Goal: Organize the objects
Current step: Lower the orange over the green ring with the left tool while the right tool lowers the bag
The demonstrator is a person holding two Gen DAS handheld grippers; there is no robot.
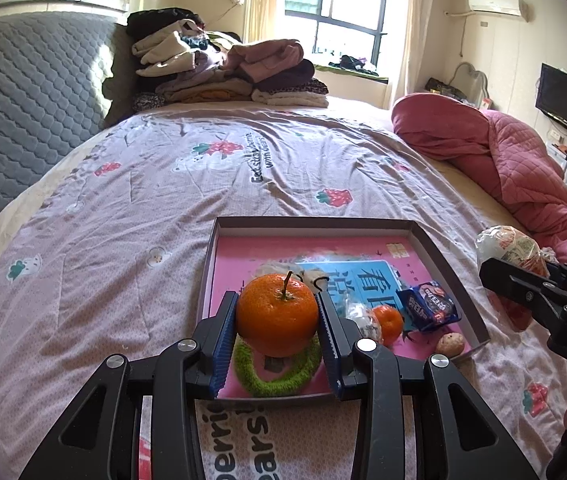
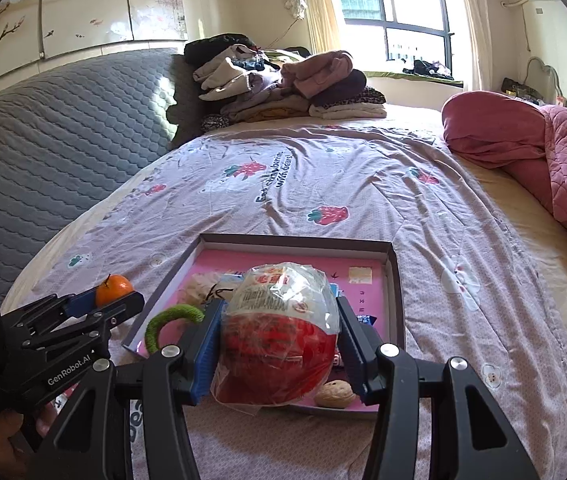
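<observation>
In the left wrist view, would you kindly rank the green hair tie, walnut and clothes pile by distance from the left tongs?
1. Green hair tie: directly under the left tongs.
2. Walnut: tray's near right corner.
3. Clothes pile: far end of the bed.

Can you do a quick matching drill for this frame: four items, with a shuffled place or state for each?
Items:
1. large orange
2. wrapped red-and-white egg
3. green hair tie
4. walnut

Places or states:
A. lying on the pink floor of the box lid, under the held fruit
B. clamped in the left gripper
C. lying loose near the lid's near right corner
D. clamped in the right gripper

Pairs: 1-B, 2-D, 3-A, 4-C
</observation>
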